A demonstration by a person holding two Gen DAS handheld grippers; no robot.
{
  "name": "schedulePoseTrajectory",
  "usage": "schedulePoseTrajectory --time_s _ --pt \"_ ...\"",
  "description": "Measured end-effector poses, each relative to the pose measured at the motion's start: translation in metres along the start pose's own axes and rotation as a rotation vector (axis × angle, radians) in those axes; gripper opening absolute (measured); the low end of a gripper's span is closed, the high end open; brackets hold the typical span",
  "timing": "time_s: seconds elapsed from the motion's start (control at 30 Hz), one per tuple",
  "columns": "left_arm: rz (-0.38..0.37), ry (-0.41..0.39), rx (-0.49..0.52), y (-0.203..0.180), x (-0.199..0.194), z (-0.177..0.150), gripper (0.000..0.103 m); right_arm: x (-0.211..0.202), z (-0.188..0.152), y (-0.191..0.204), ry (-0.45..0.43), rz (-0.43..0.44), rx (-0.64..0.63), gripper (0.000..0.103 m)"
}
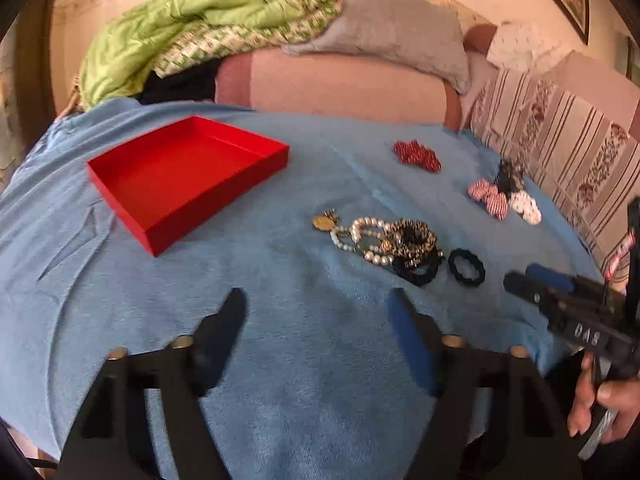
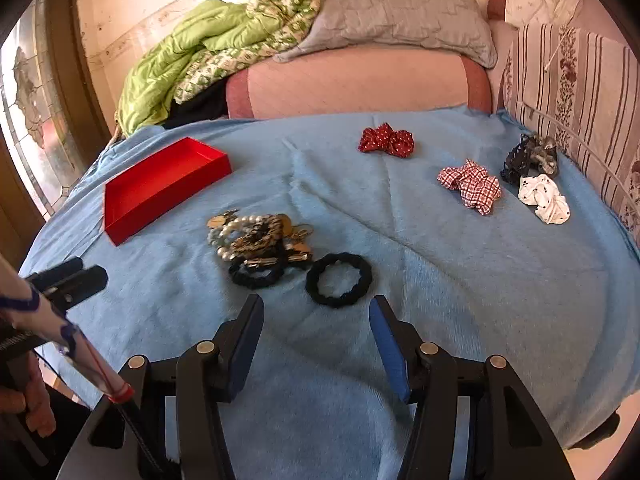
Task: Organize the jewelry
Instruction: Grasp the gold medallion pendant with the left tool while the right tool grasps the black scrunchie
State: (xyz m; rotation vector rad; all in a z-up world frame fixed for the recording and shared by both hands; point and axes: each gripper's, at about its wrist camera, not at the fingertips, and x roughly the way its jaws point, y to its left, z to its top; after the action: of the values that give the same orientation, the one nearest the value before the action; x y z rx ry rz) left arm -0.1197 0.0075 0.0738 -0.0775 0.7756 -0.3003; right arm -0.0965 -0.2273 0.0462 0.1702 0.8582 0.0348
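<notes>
On the blue blanket [image 2: 460,280], the red tray [image 2: 160,186] lies at the left, with nothing visible inside. The left gripper [image 1: 316,312] hovers over bare blanket, its jaws partly apart with nothing between them and touching nothing. Ahead and to its right lies the jewelry pile [image 1: 384,240]: pearls, gold chain and black bands tangled together. Just right of the pile is a single black tie [image 2: 339,279]. The right gripper [image 2: 316,316] hangs just short of that tie, jaws likewise partly apart, holding nothing. Further right lie the red scrunchie [image 2: 386,142], checked scrunchie [image 2: 470,184], white scrunchie [image 2: 546,198] and a dark clip [image 2: 530,156], well apart from the tray.
</notes>
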Motion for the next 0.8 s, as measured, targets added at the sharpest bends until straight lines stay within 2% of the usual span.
schedulePoseTrajectory --time_s 0.23,0.3,0.33,0.4,0.43,0.6,0.7,0.73,0.8 --pt "-0.069 0.077 0.019 0.003 0.031 0.025 0.069 0.039 0.025 -0.030 0.119 0.019 0.075 0.059" --pt "-0.085 0.100 0.026 0.005 0.046 0.037 0.068 0.051 0.029 -0.035 0.155 0.028 0.082 0.052" --pt "-0.085 0.111 0.032 0.006 0.054 0.042 0.065 0.055 0.029 -0.037 0.165 0.027 0.090 0.051" --pt "-0.088 0.147 0.038 0.010 0.072 0.052 0.049 0.061 0.028 -0.041 0.179 0.033 0.102 0.045" --pt "-0.088 0.163 0.038 0.011 0.081 0.056 0.046 0.064 0.028 -0.042 0.184 0.035 0.106 0.045" --pt "-0.086 0.201 0.049 0.013 0.120 0.078 0.045 0.074 0.031 -0.039 0.194 0.024 0.081 0.045" --pt "-0.069 0.215 0.069 0.010 0.139 0.085 0.045 0.079 0.031 -0.033 0.199 -0.005 0.024 0.043" --pt "-0.060 0.217 0.075 0.009 0.143 0.086 0.045 0.080 0.031 -0.031 0.196 -0.016 0.005 0.041" --pt "-0.044 0.231 0.090 0.008 0.155 0.086 0.045 0.082 0.030 -0.030 0.191 -0.046 -0.030 0.025"
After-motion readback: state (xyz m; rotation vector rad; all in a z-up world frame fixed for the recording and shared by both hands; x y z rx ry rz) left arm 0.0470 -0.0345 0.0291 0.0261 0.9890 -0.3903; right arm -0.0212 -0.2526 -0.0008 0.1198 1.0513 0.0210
